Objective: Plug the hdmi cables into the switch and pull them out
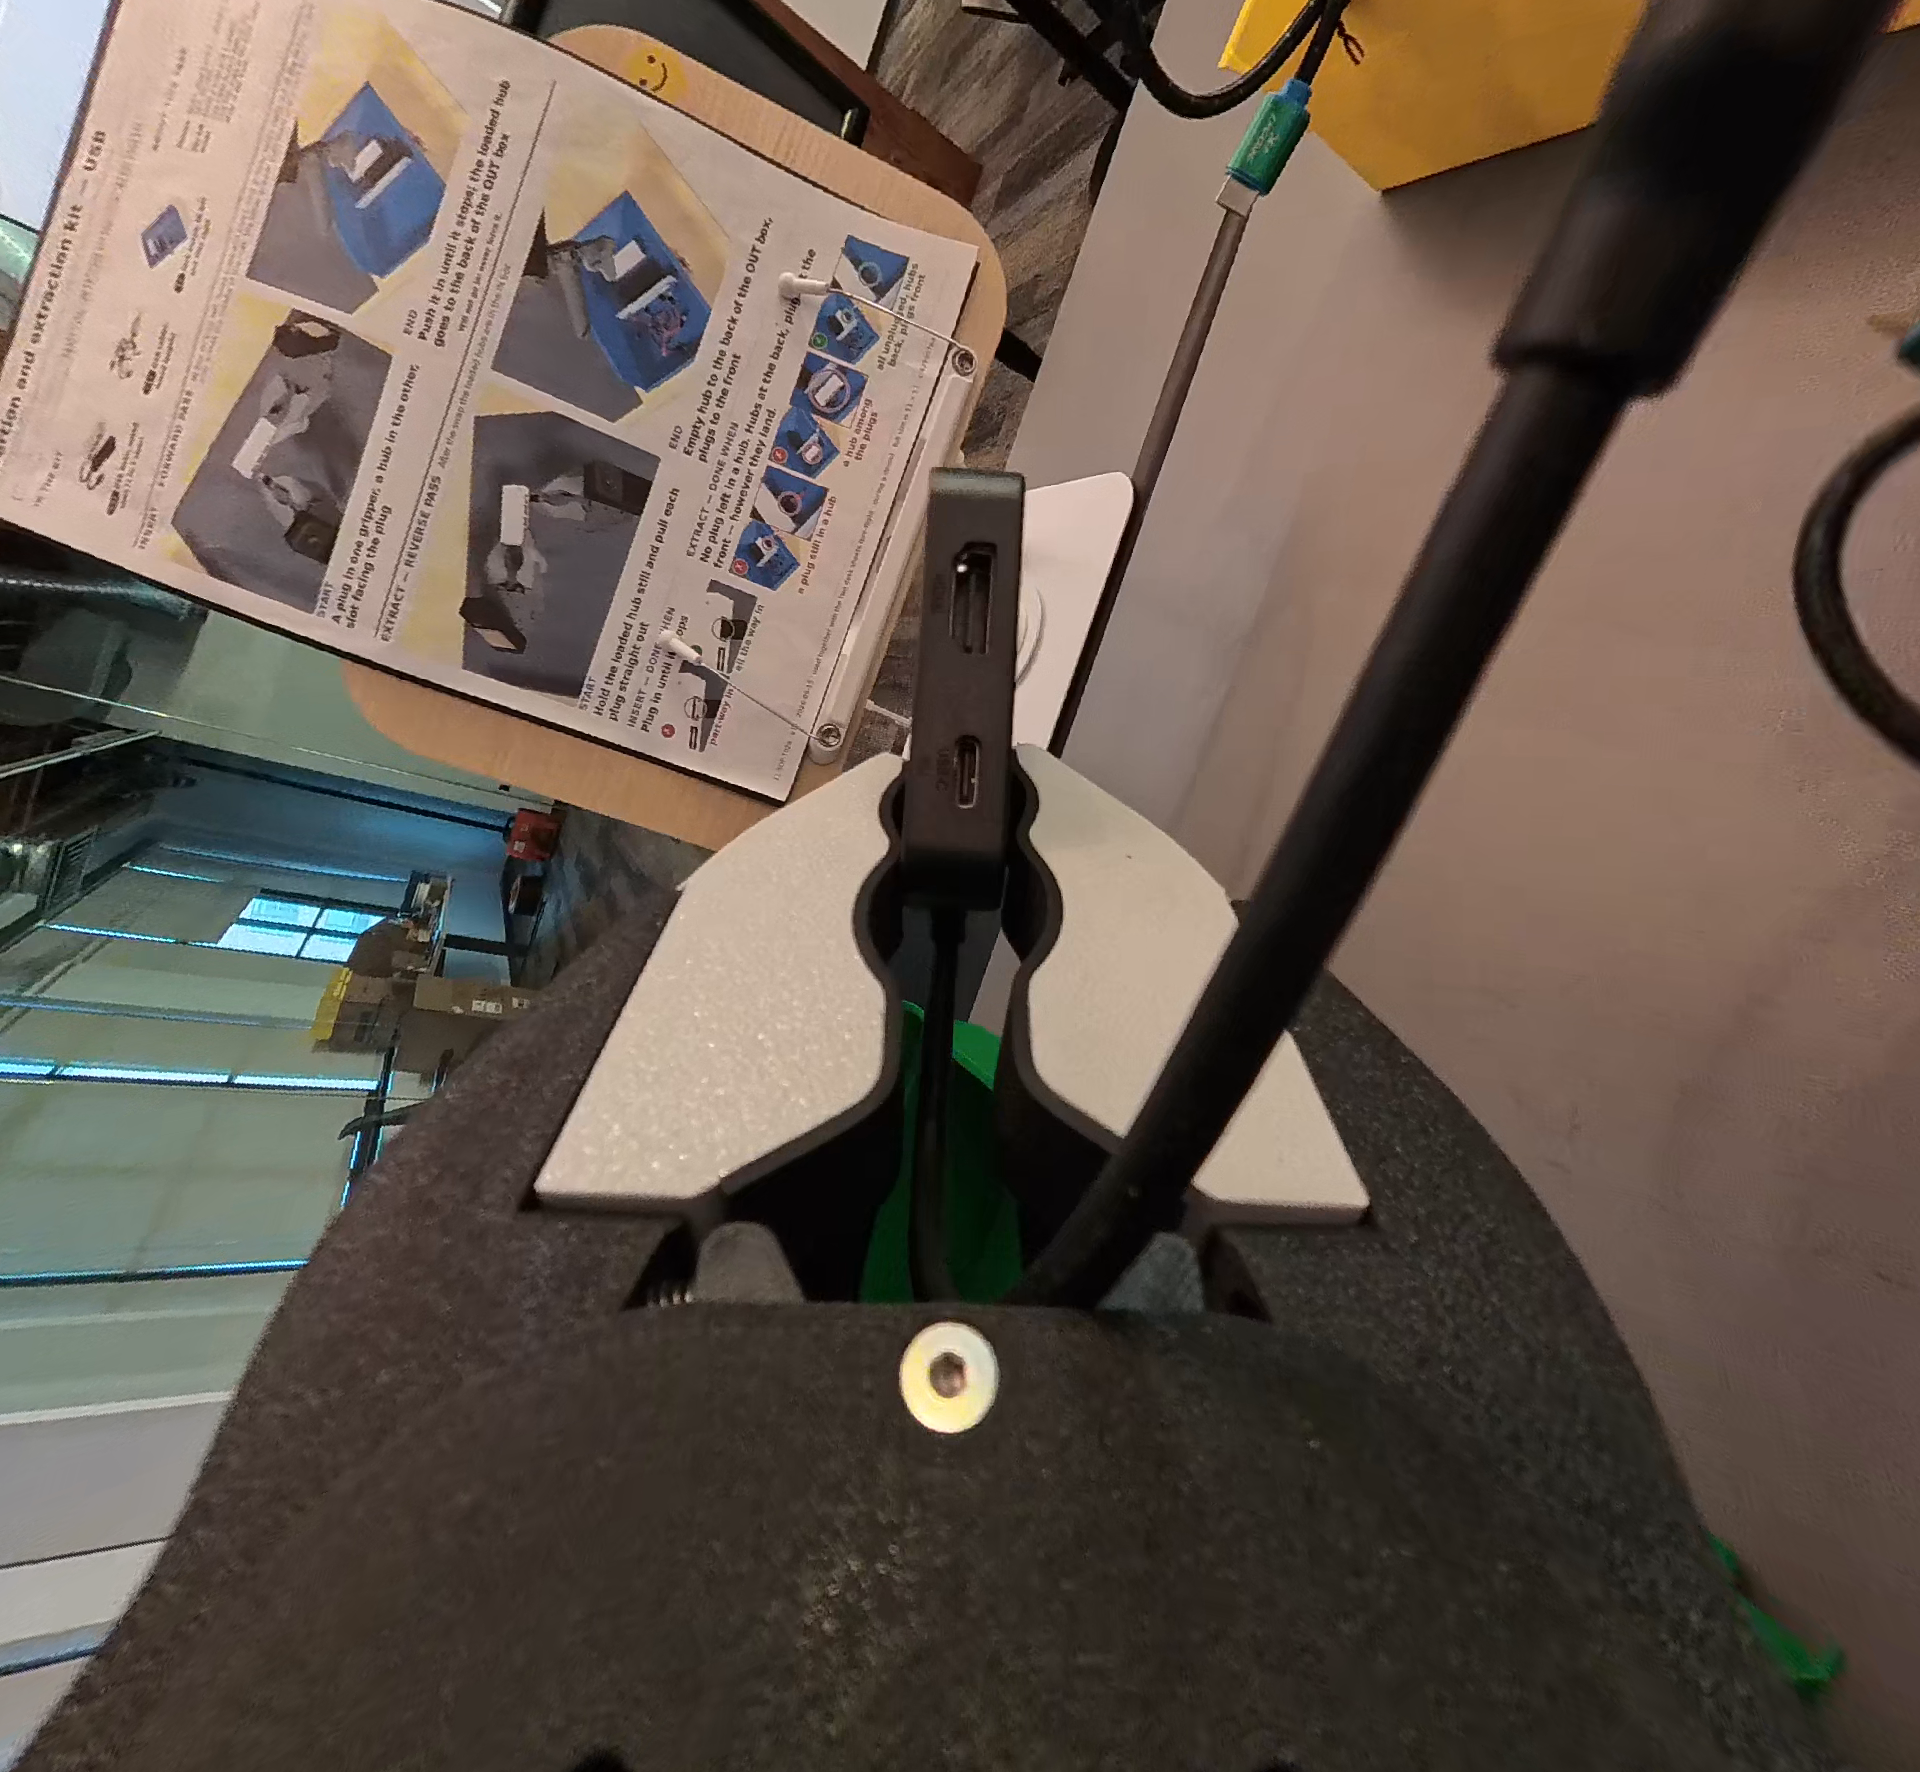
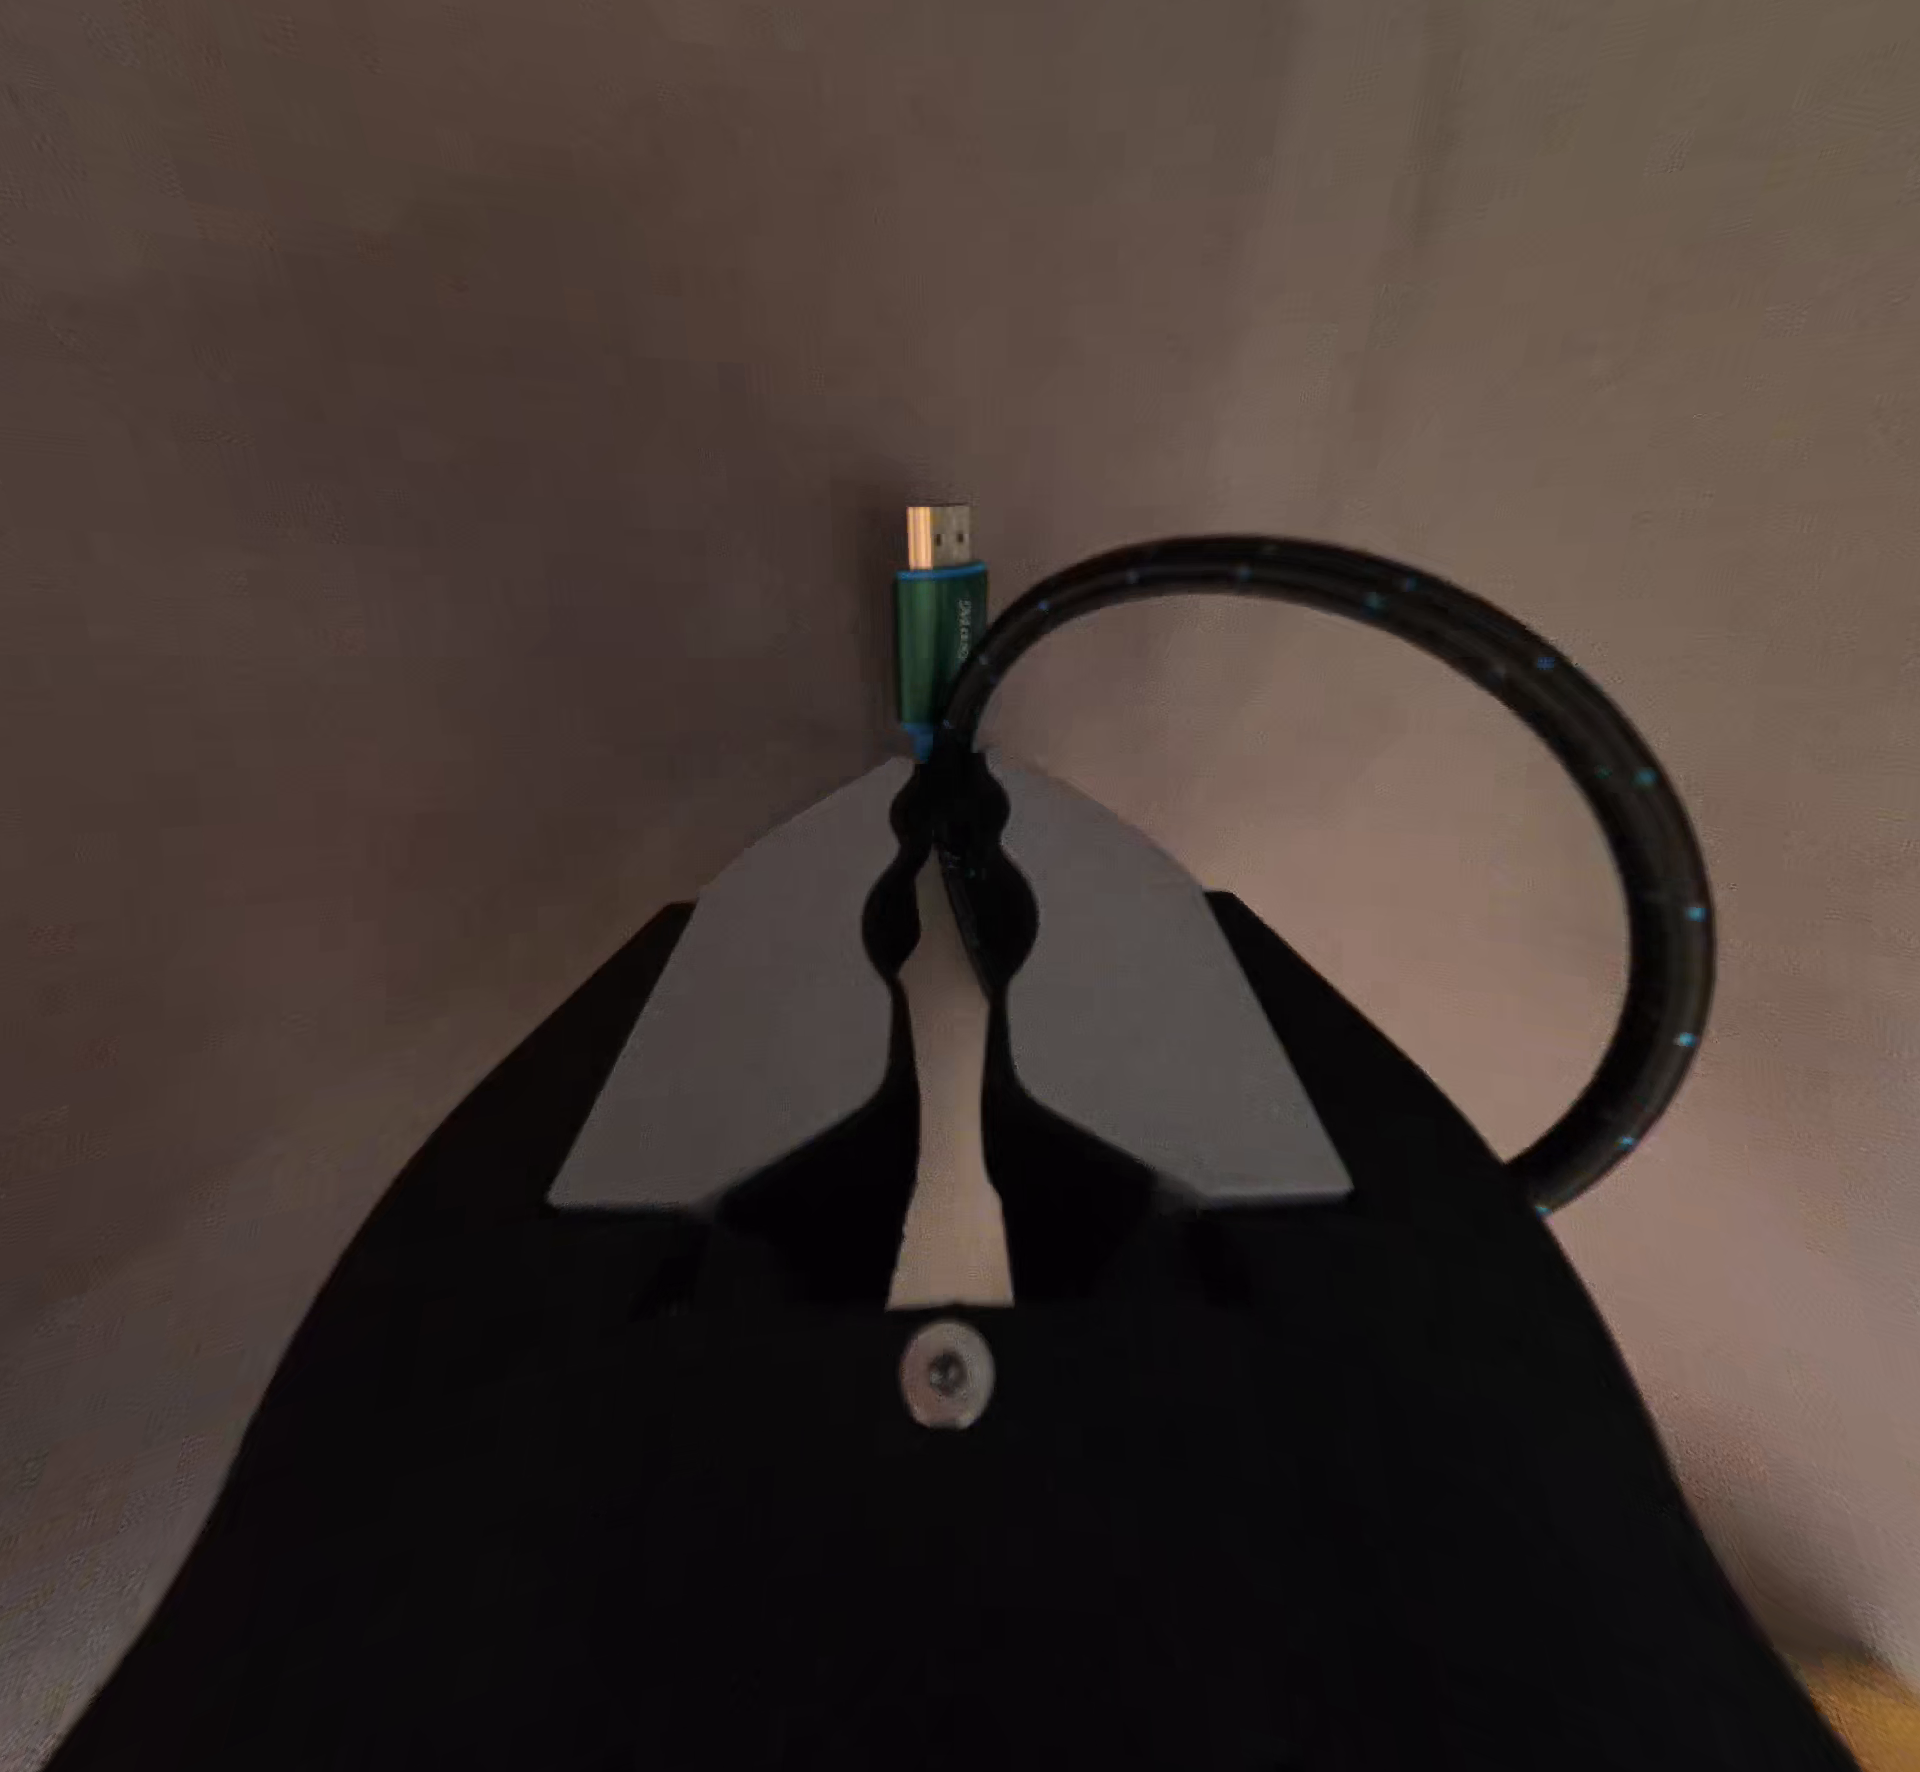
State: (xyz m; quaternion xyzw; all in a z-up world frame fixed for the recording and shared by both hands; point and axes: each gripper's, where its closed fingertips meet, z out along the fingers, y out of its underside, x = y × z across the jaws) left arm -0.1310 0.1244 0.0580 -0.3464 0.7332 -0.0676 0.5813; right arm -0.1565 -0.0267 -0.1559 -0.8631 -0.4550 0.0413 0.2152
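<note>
Black plastic switch box stood upright, pinched at its lower end by the left gripper; the right gripper clamped the green metal-tipped HDMI plug by its braided black cable.

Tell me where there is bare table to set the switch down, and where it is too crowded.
Bare grey table lies right of the left tongs, which grip the switch, below the yellow bin. A thick black cable crosses it and a loop sits at its right edge. Near the bin, hanging cables crowd it. Before the right tongs and their plug, all bare.
</note>
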